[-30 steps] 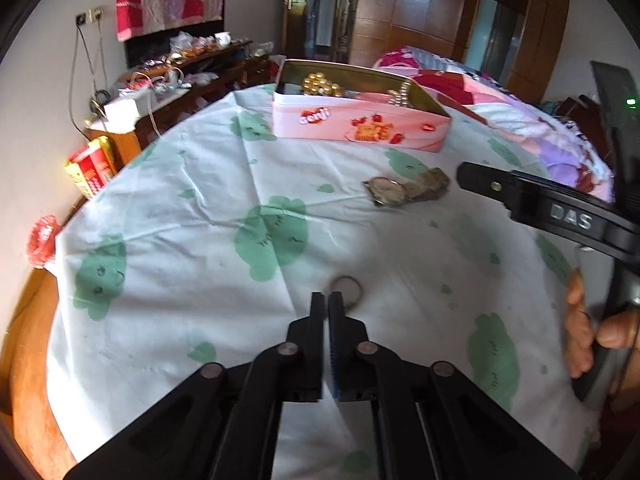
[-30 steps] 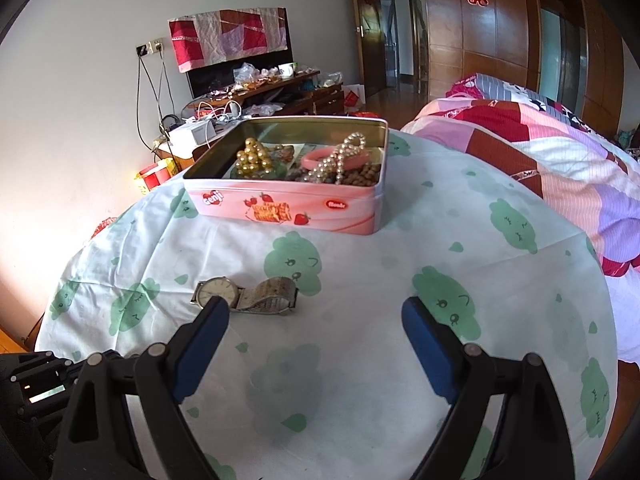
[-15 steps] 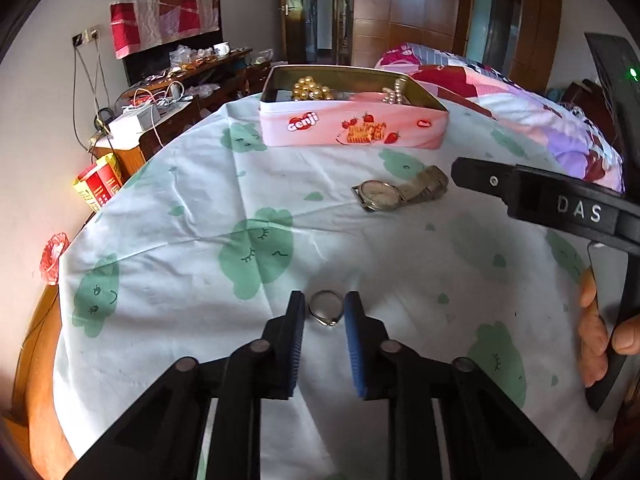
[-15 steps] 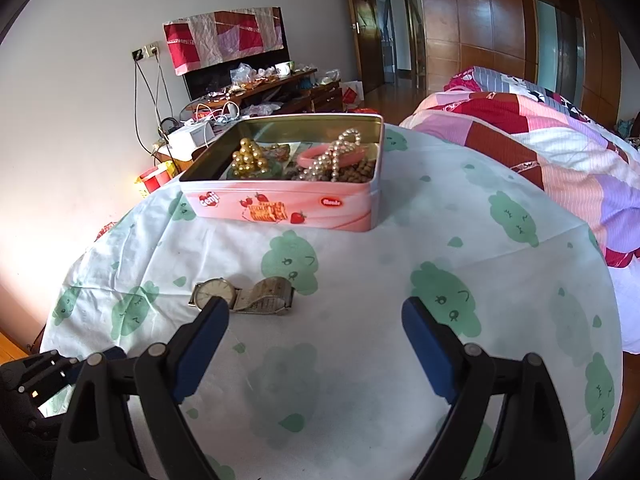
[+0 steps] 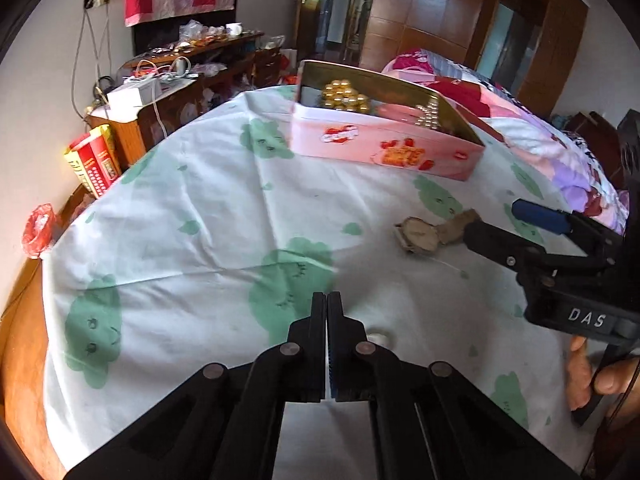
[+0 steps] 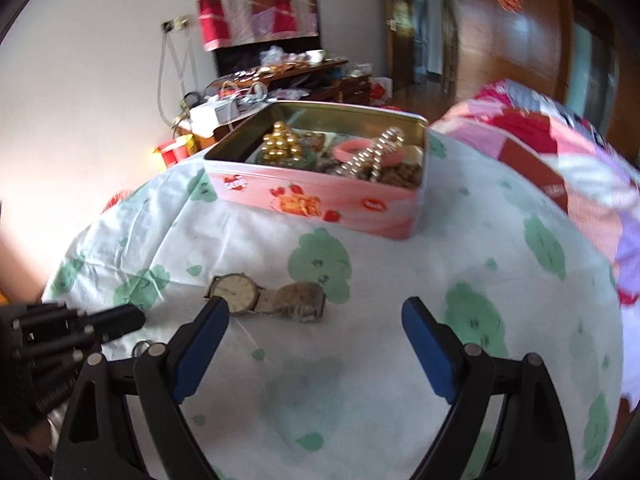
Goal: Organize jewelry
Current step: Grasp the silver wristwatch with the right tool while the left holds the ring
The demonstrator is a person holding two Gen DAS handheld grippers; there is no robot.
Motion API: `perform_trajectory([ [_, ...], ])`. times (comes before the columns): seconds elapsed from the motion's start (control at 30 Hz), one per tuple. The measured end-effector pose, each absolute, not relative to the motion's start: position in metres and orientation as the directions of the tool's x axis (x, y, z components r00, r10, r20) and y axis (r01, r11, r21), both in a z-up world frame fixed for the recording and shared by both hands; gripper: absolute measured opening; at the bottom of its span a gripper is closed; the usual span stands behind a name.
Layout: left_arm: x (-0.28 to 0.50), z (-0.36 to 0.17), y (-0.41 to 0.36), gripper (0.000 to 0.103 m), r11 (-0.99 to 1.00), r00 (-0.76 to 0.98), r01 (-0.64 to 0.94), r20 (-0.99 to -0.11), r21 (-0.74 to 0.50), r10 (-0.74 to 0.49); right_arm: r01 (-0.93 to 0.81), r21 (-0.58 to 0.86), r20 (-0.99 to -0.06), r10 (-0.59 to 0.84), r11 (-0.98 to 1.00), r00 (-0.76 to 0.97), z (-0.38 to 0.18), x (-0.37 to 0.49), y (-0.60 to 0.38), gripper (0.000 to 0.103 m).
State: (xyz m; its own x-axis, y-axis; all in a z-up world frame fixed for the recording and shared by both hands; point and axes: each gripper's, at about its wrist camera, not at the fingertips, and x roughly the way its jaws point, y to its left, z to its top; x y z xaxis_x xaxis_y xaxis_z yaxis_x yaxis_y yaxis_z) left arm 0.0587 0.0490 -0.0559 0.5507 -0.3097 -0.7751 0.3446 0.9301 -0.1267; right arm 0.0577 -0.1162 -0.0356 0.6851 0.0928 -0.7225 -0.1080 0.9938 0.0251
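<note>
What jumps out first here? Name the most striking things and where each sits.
The open pink tin at the far side of the cloth-covered table draws the eye, heaped with gold beads and a pearl strand. Nearer, a wristwatch lies flat on the cloth, just ahead of the open right gripper. The left gripper is shut, with a small ring lying beside its fingers.

The tin box (image 6: 320, 200) was glossy painted metal with a shiny gold-toned inside, the watch (image 6: 266, 298) had a dull, worn metal band, and creased matt cloth (image 5: 208, 216) covered the tabletop beside a polished wood wardrobe (image 5: 440, 24).
</note>
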Motion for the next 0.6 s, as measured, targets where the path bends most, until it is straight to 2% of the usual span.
perform_trajectory([
  [0.17,0.04,-0.047,0.052,0.0,0.899,0.547,0.41,-0.746,-0.157,-0.38,-0.165,0.047,-0.742,0.145,0.985,0.655,-0.037,0.072,-0.117,0.091],
  [0.2,0.036,-0.045,0.05,0.003,0.893,0.547,0.426,-0.744,-0.147,-0.384,-0.179,0.057,-0.742,0.162,0.982,0.65,-0.037,0.074,-0.117,0.091],
  [0.27,0.027,-0.044,0.044,0.021,0.875,0.533,0.467,-0.749,-0.127,-0.393,-0.219,0.065,-0.753,0.192,0.974,0.63,-0.041,0.081,-0.115,0.091],
  [0.3,0.024,-0.045,0.041,0.041,0.872,0.528,0.474,-0.754,-0.121,-0.392,-0.24,0.069,-0.762,0.207,0.968,0.614,-0.044,0.085,-0.112,0.088],
  [0.33,0.021,-0.046,0.038,0.057,0.869,0.526,0.481,-0.756,-0.115,-0.39,-0.259,0.071,-0.768,0.219,0.963,0.602,-0.047,0.088,-0.11,0.083],
  [0.37,0.019,-0.047,0.036,0.06,0.867,0.526,0.486,-0.753,-0.115,-0.395,-0.282,0.062,-0.785,0.221,0.957,0.579,-0.053,0.091,-0.105,0.071],
  [0.47,0.021,-0.052,0.032,0.061,0.868,0.503,0.478,-0.77,-0.131,-0.393,-0.308,0.107,-0.785,0.27,0.946,0.557,-0.052,0.089,-0.105,0.062],
  [0.57,0.023,-0.056,0.026,0.06,0.882,0.526,0.463,-0.773,-0.09,-0.355,-0.293,0.124,-0.804,0.269,0.948,0.531,-0.052,0.083,-0.109,0.052],
  [0.6,0.022,-0.057,0.024,0.053,0.881,0.53,0.467,-0.774,-0.076,-0.348,-0.286,0.142,-0.811,0.277,0.948,0.515,-0.053,0.081,-0.111,0.051],
])
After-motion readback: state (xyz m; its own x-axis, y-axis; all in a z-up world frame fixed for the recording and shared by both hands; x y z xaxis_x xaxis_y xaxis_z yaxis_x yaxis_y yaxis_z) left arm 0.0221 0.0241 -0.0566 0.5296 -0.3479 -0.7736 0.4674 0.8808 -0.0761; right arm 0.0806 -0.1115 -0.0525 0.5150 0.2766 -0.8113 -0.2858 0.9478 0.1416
